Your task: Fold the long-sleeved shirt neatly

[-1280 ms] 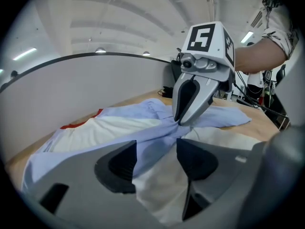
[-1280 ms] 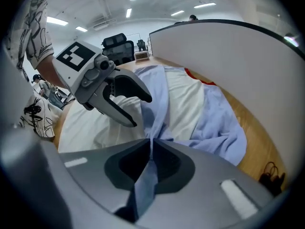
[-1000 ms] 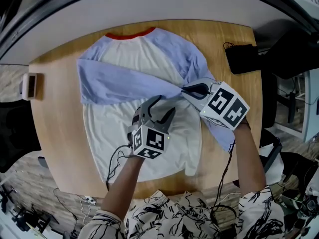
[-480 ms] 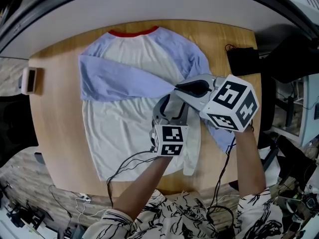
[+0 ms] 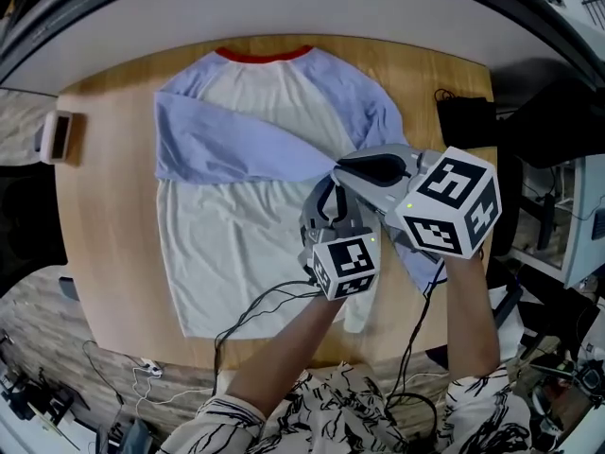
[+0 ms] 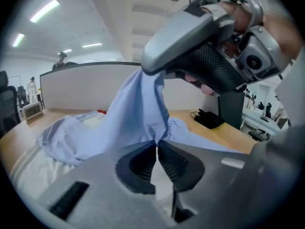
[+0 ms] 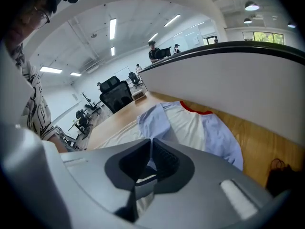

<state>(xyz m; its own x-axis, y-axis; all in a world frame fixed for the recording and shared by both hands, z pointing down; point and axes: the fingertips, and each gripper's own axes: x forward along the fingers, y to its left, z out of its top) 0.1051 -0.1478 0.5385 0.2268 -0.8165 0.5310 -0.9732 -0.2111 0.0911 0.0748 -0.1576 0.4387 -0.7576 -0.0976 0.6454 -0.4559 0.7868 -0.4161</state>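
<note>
Shirt (image 5: 236, 225) lies flat on the wooden desk (image 5: 104, 206). Jaws of the left gripper (image 6: 156, 146) have just closed on its blue sleeve (image 6: 138, 104). Jaws of the right gripper (image 7: 150, 147) pinch the same sleeve, lifted a little above the shirt.

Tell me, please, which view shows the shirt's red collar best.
The head view: the whole red collar lies unobstructed at the far edge of the shirt. The right gripper view shows it smaller, slanted; the left gripper view, just a red speck.
</note>
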